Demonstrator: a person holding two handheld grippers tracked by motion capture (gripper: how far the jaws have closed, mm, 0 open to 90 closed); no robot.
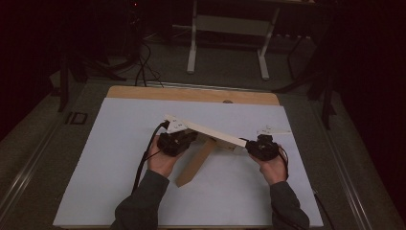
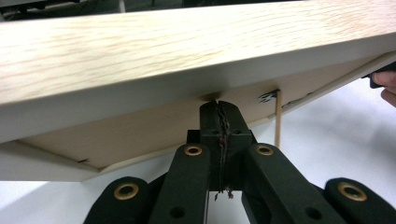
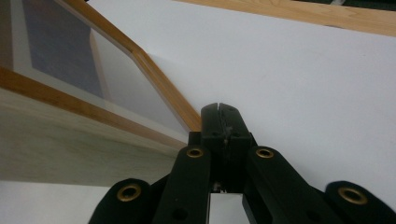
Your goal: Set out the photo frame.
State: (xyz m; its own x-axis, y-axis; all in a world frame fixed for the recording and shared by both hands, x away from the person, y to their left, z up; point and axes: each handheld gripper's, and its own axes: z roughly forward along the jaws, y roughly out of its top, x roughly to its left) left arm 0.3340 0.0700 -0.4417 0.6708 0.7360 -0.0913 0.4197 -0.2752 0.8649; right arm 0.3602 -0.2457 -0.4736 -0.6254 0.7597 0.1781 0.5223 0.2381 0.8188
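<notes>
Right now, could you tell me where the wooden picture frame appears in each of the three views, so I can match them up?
High view: the wooden picture frame lies mid-table, slanting between both grippers.
Left gripper view: the frame spans the upper half, its edge just above the shut jaw tips.
Right gripper view: the frame fills the left side, its corner meeting the shut jaw tips.
Shared landmark: the white table cover.
</notes>
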